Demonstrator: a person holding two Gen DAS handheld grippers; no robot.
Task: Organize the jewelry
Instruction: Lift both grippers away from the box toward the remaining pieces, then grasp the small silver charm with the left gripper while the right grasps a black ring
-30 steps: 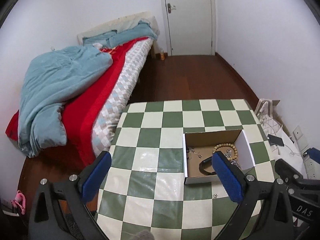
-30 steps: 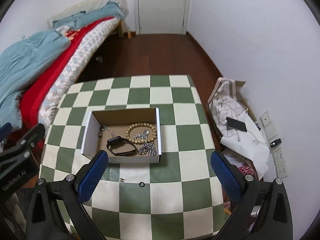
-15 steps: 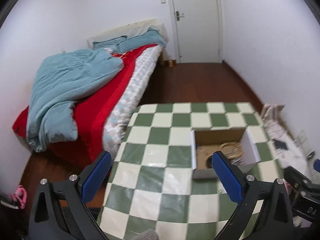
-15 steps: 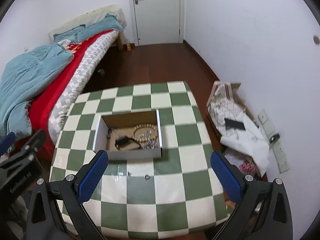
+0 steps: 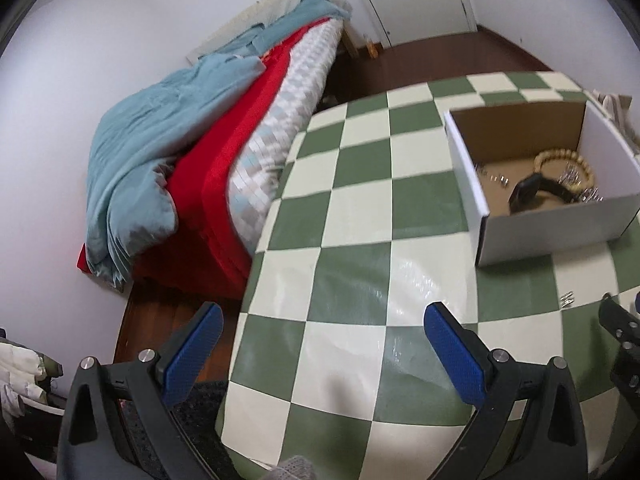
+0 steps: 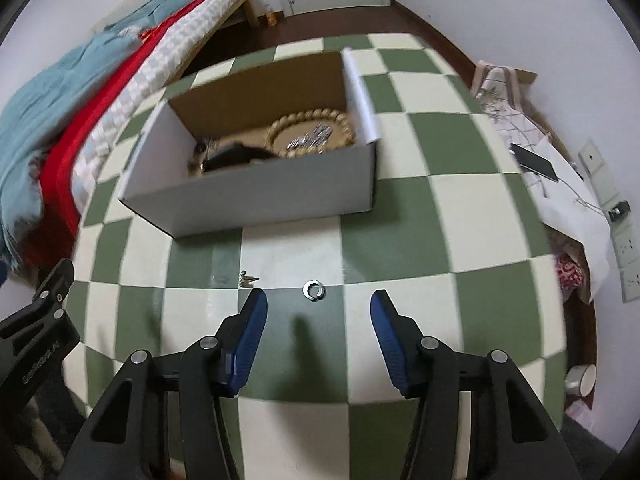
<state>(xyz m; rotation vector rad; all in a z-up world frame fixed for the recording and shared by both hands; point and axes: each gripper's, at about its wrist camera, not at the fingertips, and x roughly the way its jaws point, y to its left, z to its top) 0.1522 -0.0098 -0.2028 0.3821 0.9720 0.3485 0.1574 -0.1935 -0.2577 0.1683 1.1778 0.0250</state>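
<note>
A white cardboard box stands on the green-and-cream checked table. It holds a wooden bead bracelet, a black band and silver pieces. A silver ring and a small silver earring lie loose on the table in front of the box. My right gripper is open and empty, low over the table, with the ring just ahead of its fingertips. My left gripper is open and empty over the table's left part, left of the box.
A bed with red and blue bedding stands left of the table. A white bag with a phone lies on the floor to the right by wall sockets. A cup sits on the floor.
Both grippers have dropped closer to the table. The right one has partly narrowed and come up behind the ring. The left view has swung left and down.
</note>
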